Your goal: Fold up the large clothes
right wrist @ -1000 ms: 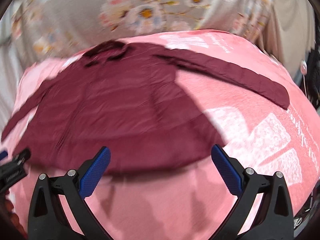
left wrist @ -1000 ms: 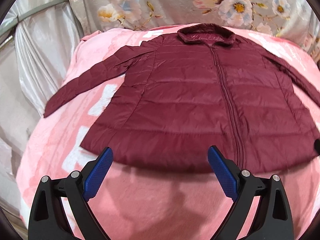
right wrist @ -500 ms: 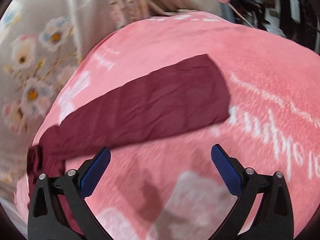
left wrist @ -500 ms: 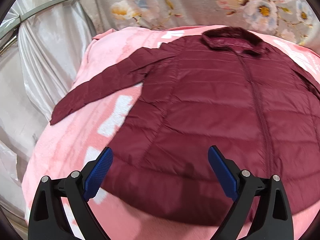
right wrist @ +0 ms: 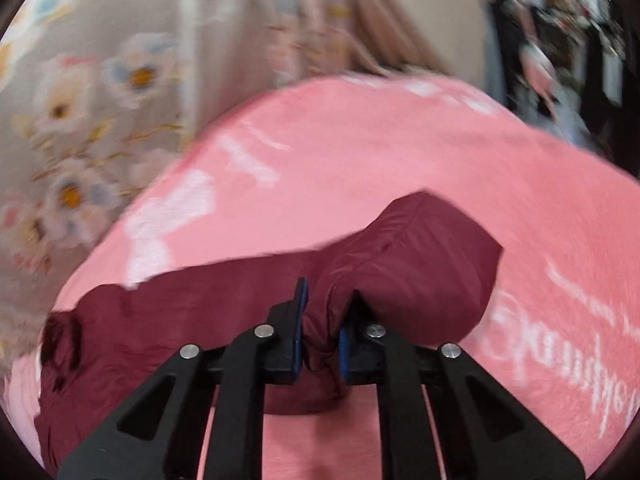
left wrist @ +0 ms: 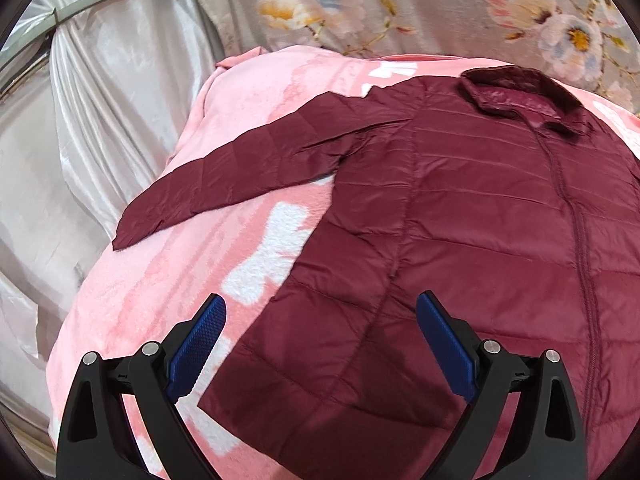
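Jacket (left wrist: 460, 240), maroon and quilted, lies flat and front-up on a pink blanket (left wrist: 168, 280) in the left wrist view, its zip closed and its collar (left wrist: 524, 96) at the far end. 1 sleeve (left wrist: 240, 176) stretches out to the left across the blanket, apart from the body below the armpit. The left gripper (left wrist: 318, 344) hangs over the jacket's near left hem corner with its 2 blue pads (left wrist: 196, 340) spread wide and nothing between them. Silvery cloth (left wrist: 100, 100) hangs at the left and a floral curtain (left wrist: 400, 4) at the back.

In the right wrist view, which is blurred, the right gripper (right wrist: 322, 320) has its fingers pinched on the jacket's other sleeve (right wrist: 412, 268) near the cuff. The fabric bunches up between the pads and the cuff end bulges beyond them, over the blanket (right wrist: 400, 152). The floral curtain (right wrist: 120, 80) fills the upper left.
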`<state>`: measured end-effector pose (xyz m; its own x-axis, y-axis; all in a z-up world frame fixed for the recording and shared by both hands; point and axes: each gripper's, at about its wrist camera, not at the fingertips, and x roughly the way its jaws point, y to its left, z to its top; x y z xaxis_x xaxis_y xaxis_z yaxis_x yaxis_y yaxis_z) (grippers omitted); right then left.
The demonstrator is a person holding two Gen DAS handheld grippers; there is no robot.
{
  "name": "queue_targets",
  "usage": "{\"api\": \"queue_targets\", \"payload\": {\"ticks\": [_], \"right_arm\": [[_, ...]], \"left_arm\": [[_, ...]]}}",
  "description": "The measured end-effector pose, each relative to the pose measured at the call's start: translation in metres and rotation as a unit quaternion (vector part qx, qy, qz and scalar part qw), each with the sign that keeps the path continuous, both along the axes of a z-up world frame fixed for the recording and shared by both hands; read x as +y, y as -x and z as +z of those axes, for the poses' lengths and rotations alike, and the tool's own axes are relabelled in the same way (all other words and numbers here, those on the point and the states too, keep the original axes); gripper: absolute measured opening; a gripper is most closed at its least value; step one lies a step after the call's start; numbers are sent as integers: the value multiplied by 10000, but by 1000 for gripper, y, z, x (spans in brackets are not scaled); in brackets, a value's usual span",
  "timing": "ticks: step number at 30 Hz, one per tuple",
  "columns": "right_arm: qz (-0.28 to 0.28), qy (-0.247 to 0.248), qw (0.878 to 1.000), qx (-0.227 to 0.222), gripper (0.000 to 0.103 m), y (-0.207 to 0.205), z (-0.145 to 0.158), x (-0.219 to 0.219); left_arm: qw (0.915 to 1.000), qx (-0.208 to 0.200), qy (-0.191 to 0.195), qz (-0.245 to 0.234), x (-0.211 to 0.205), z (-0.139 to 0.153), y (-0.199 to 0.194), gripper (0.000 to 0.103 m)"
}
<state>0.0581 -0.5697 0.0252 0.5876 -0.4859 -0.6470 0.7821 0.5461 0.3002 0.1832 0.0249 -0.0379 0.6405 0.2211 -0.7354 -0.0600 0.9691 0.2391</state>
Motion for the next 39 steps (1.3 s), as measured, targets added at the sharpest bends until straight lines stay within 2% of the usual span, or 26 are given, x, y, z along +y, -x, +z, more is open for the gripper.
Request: {"api": "queue_targets", "payload": {"ticks": [3, 7, 11, 16, 18, 19, 21, 23, 26, 30, 34, 37, 39], "right_arm": [[1074, 259, 9934, -322, 10, -49, 39, 64], [2489, 421, 9665, -457, 10, -116, 65, 164], [3527, 315, 9347, -305, 11, -166, 54, 254], [4576, -2, 8891, -53, 15, -201, 14, 350], [4745, -34, 8802, -63, 25, -200, 7, 373], [4793, -48, 8775, -176, 28, -196, 9, 380], [4742, -34, 8795, -412, 41, -186, 18, 376], [4500, 0, 8910, -600, 47, -174, 28, 359], [4117, -91, 9092, -623, 49, -161, 30, 330], [3403, -342, 9389, -381, 50, -143, 11, 273], [2585, -982, 9605, -295, 51, -121, -21, 209], [2086, -1483, 9661, -324, 54, -110, -44, 171], [1847, -1825, 9650, -379, 55, -107, -59, 148]], "left_arm": [[9999, 60, 21, 132, 9, -5, -5, 94], [9996, 112, 99, 242, 21, -9, -9, 94], [9991, 124, 210, 333, 34, -10, -12, 94], [9982, 154, 436, 390, 51, -11, -19, 94], [9972, 186, 624, 364, 57, -9, -24, 94], [9964, 209, 750, 335, 59, -8, -26, 94], [9938, 237, 1056, 258, 62, -5, -32, 94], [9897, 251, 1404, 151, 61, 0, -39, 94], [9829, 352, 1806, -50, 50, 5, -52, 94], [9687, 639, 2369, -377, 22, 3, -74, 94], [9621, 835, 2536, -549, -7, -9, -96, 94], [9641, 954, 2428, -494, -23, -20, -113, 93], [9615, 987, 2520, -484, -26, -24, -118, 85]]}}
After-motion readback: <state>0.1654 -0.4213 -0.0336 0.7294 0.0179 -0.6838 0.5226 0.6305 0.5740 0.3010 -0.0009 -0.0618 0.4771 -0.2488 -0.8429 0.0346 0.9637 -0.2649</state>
